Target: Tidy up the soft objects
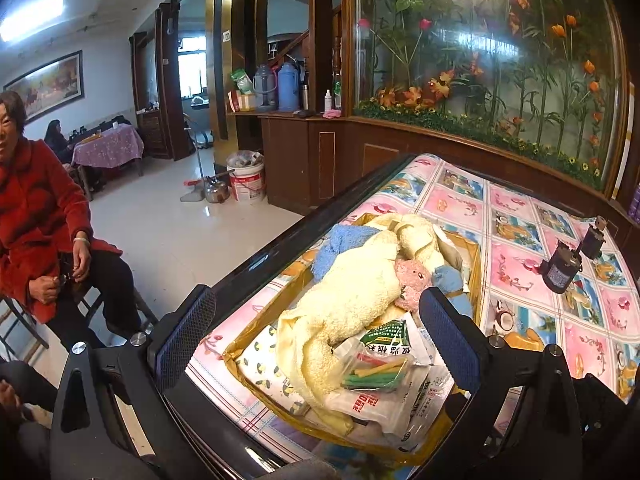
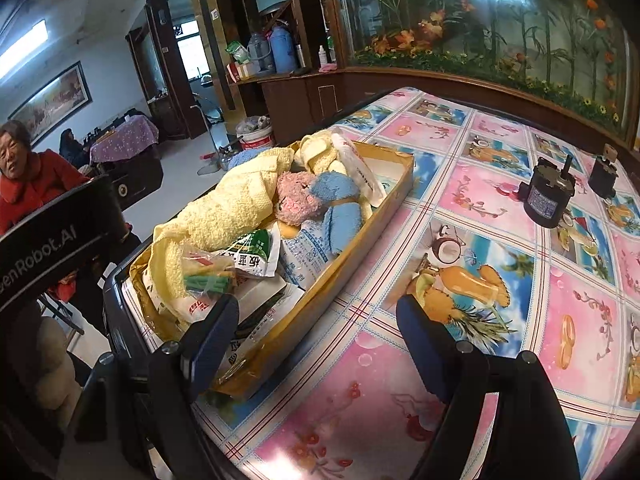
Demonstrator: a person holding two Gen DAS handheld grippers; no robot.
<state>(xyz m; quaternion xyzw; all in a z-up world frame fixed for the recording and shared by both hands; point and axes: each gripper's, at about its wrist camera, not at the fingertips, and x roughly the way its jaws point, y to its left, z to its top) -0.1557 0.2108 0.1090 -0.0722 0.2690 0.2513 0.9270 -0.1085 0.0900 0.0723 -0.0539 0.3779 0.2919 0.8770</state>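
While both tools hang over the bench [image 2: 460, 216] with its bright fruit-and-flower cloth, the soft things lie heaped in a shallow yellow cardboard tray [image 2: 394, 196] near the bench's left edge. A big pale yellow towel [image 1: 352, 296] sprawls along most of the tray, with a small pink plush toy [image 1: 412, 280] tucked against it and a blue towel [image 2: 340, 216] touching the toy's other side. Another blue cloth [image 1: 344, 240] pokes out on the far left of the heap. At the near end of the tray sit crinkly printed plastic packets [image 1: 384, 392], one clear bag [image 1: 372, 368] showing green, yellow and red sticks inside.

The left hand-held gripper [image 1: 316, 340] stands wide, its blue-padded fingers straddling the near end of the tray above the packets, with nothing pinched between them. The right hand-held gripper [image 2: 316, 336] is also spread wide and holds nothing; its left finger sits over the tray's near corner, its right finger over bare cloth just beside the tray.

Two small black cylindrical motors [image 2: 548, 196] stand well apart from the tray, toward the far right of the bench. A person in a red coat [image 1: 36, 216] sits off to the left, away from the bench.
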